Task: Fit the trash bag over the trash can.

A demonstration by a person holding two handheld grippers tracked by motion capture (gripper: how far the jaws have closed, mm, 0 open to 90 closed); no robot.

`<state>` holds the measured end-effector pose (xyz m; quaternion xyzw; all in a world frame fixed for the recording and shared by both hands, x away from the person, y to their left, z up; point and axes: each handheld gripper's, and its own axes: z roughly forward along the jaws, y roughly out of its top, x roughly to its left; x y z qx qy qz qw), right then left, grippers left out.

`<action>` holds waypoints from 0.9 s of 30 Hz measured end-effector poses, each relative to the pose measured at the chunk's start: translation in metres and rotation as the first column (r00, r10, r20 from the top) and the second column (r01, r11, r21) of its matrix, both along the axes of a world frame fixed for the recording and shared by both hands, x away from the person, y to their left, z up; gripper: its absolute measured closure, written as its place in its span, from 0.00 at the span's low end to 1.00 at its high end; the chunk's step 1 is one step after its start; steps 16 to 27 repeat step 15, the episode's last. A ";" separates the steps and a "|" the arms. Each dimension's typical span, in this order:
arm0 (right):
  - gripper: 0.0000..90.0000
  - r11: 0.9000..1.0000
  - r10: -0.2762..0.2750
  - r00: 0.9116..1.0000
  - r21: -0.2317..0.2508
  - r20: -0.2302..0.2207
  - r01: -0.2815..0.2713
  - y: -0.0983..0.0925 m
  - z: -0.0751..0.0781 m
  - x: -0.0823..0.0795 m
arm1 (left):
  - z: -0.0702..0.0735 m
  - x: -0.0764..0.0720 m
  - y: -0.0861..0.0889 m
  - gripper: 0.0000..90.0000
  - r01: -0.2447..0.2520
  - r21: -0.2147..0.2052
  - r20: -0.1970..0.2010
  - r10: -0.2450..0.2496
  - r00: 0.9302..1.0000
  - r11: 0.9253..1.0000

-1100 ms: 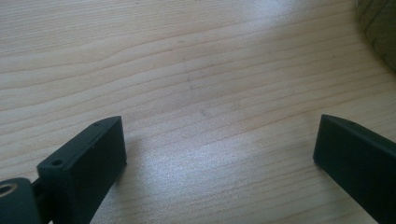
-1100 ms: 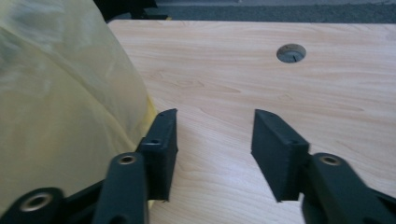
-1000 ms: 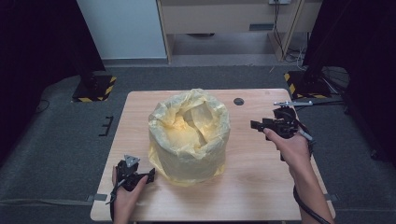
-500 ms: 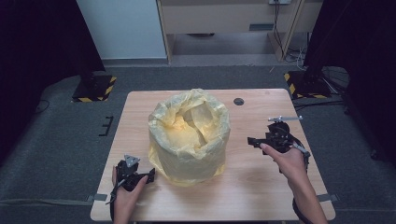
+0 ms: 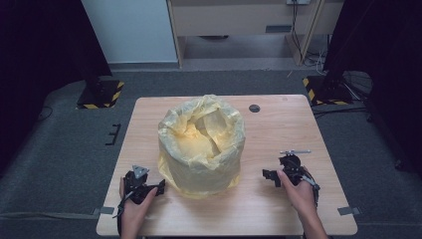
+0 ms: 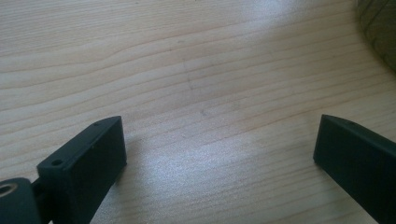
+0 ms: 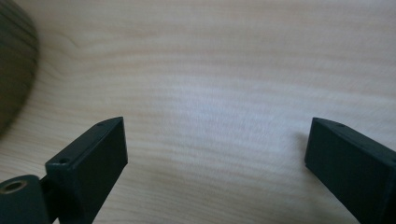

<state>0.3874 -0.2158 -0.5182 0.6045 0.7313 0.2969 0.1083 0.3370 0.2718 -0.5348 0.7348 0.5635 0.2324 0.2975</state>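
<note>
A round bin lined with a yellow plastic bag point(image 5: 201, 144) stands in the middle of the wooden table point(image 5: 283, 124). My left gripper point(image 5: 158, 187) rests low at the front left, just beside the bag's base, jaws open over bare wood point(image 6: 219, 140). The bag's edge point(image 6: 380, 28) shows at the top right of the left gripper view. My right gripper point(image 5: 267, 176) is low at the front right, pointing toward the bin. Its jaws have just been opening and stand wide with nothing between them point(image 7: 217, 140). The bag's dark edge point(image 7: 14, 70) lies at that view's left.
A small black disc point(image 5: 254, 108) lies on the table behind the bin to the right. Stand feet striped yellow and black point(image 5: 99, 94) point(image 5: 323, 92) sit on the floor on both sides. A wooden cabinet point(image 5: 239, 15) stands beyond the table.
My right hand has come down and nearer the front edge, from beside the bin's rim to just above the table. Its jaws look wider. The left hand has stayed put.
</note>
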 end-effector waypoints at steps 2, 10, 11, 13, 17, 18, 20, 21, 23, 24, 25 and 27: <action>0.03 1.000 -0.007 1.000 -0.024 0.029 0.008 0.003 -0.003 -0.003 | 0.000 0.000 0.000 0.02 0.000 0.000 0.000 0.000 1.000 1.000; 0.01 0.989 0.056 0.988 -0.146 0.140 -0.036 0.013 -0.014 -0.015 | 0.000 0.000 0.000 0.02 0.001 0.000 0.000 -0.001 1.000 1.000; 0.00 0.986 0.067 0.985 -0.159 0.158 -0.042 0.013 -0.016 -0.017 | 0.000 0.000 0.000 0.02 0.001 0.000 0.000 -0.001 1.000 1.000; 0.00 0.988 0.068 0.976 -0.152 0.207 -0.037 0.013 -0.020 -0.021 | 0.000 0.000 0.000 0.02 0.001 0.000 0.000 -0.001 1.000 1.000; 0.00 0.988 0.075 0.975 -0.147 0.209 -0.044 0.012 -0.020 -0.021 | 0.000 0.000 0.000 0.02 0.001 0.000 0.000 -0.001 1.000 1.000; 0.00 0.988 0.075 0.975 -0.147 0.209 -0.044 0.012 -0.020 -0.021 | 0.000 0.000 0.000 0.02 0.001 0.000 0.000 -0.001 1.000 1.000; 0.00 0.988 0.075 0.975 -0.147 0.209 -0.044 0.012 -0.020 -0.021 | 0.000 0.000 0.000 0.02 0.001 0.000 0.000 -0.001 1.000 1.000; 0.00 0.988 0.075 0.975 -0.147 0.209 -0.044 0.012 -0.020 -0.021 | 0.000 0.000 0.000 0.02 0.001 0.000 0.000 -0.001 1.000 1.000; 0.00 0.988 0.075 0.975 -0.147 0.209 -0.044 0.012 -0.020 -0.021 | 0.000 0.000 0.000 0.02 0.001 0.000 0.000 -0.001 1.000 1.000; 0.00 0.988 0.075 0.975 -0.147 0.209 -0.044 0.012 -0.020 -0.021 | 0.000 0.000 0.000 0.02 0.001 0.000 0.000 -0.001 1.000 1.000; 0.00 0.988 0.075 0.975 -0.147 0.209 -0.044 0.012 -0.020 -0.021 | 0.000 0.000 0.000 0.02 0.001 0.000 0.000 -0.001 1.000 1.000; 0.00 0.988 0.075 0.975 -0.147 0.209 -0.044 0.012 -0.020 -0.021 | 0.000 0.000 0.000 0.02 0.001 0.000 0.000 -0.001 1.000 1.000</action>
